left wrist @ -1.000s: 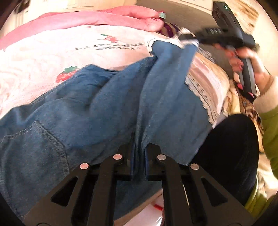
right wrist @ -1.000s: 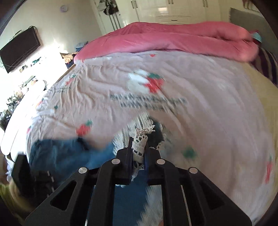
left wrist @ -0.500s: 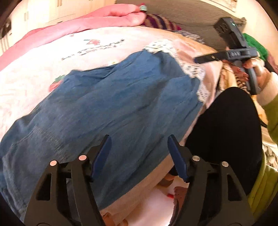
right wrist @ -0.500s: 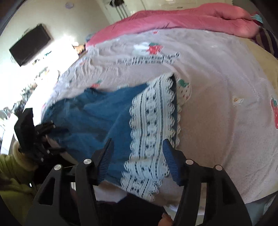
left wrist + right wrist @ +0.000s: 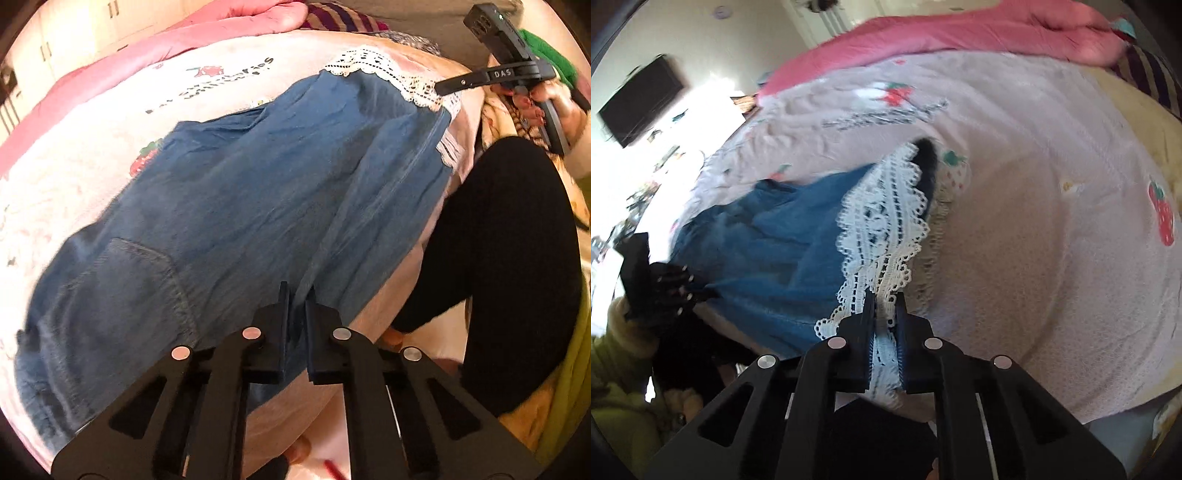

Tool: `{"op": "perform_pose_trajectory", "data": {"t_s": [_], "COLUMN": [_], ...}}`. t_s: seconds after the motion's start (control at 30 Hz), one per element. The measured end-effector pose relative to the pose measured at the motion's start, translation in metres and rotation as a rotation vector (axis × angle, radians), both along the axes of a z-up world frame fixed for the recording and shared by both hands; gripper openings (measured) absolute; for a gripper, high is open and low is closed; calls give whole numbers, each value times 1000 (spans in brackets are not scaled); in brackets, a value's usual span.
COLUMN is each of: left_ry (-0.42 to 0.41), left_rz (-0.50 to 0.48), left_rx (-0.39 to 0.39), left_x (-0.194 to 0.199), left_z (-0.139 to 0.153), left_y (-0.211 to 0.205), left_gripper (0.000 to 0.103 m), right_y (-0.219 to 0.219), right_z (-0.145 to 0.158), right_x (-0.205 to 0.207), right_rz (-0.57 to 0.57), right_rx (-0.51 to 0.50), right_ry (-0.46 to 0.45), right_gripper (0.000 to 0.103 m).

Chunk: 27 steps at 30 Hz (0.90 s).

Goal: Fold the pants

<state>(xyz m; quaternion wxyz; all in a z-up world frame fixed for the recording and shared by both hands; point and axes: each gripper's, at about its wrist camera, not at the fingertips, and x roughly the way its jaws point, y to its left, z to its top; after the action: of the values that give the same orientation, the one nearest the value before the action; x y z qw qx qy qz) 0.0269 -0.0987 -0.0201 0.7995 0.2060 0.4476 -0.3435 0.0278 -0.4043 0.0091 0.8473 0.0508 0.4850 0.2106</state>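
Blue denim pants [image 5: 266, 199] with a white lace hem [image 5: 882, 225] lie spread along the near edge of a bed. My left gripper [image 5: 295, 299] is shut on the near edge of the denim, close to a back pocket [image 5: 122, 291]. My right gripper [image 5: 884, 301] is shut on the lace hem at the leg end. It also shows in the left wrist view [image 5: 443, 88], touching the lace [image 5: 373, 66]. The left gripper shows in the right wrist view [image 5: 701, 291] at the denim's waist end.
The bed has a pale strawberry-print cover [image 5: 1052, 229] and a pink duvet [image 5: 960, 29] along the far side. A striped pillow [image 5: 340, 18] lies at the far end. The person's black-clad leg [image 5: 509, 240] stands against the bed edge. A wall TV [image 5: 639, 99] hangs at the left.
Half a second ago both grippers were open above the spread pants. Now each has closed on the fabric: the left on the near denim edge, the right on the lace hem.
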Motion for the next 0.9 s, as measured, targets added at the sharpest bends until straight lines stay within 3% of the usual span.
{"op": "perform_pose_trajectory", "data": {"t_s": [0.2,0.43,0.53,0.6,0.67,0.8,0.87,0.9], "left_ry": [10,42,67,72,66,-8,-79,-115], "left_rz": [-46,-43,-28,-27,-38,0,59,100], "left_rx": [95,117,85,72,34,-59,-73,-69], "left_x": [-12,-13,-12,-14,-20,-15,2,14], "left_z": [-14,-19,-17,-13,-2,37,55,62], "left_y": [0,10,16,18,23,38,40,38], "left_gripper": [2,4,7,20,53,64,85,86], "right_y": [24,28,26,24,20,16,21,28], "right_z": [-29,-41,-44,-42,-29,21,39,46], "right_x": [-1,-3,-5,-8,-13,-13,-7,-2], "right_rz": [147,207,194,190,170,104,83,76], "right_rx": [-157,-205,-210,-222,-225,-158,-99,-79], "right_ry": [119,169,194,189,145,-22,-94,-118], "right_gripper": [10,14,22,34,52,61,78,82]}}
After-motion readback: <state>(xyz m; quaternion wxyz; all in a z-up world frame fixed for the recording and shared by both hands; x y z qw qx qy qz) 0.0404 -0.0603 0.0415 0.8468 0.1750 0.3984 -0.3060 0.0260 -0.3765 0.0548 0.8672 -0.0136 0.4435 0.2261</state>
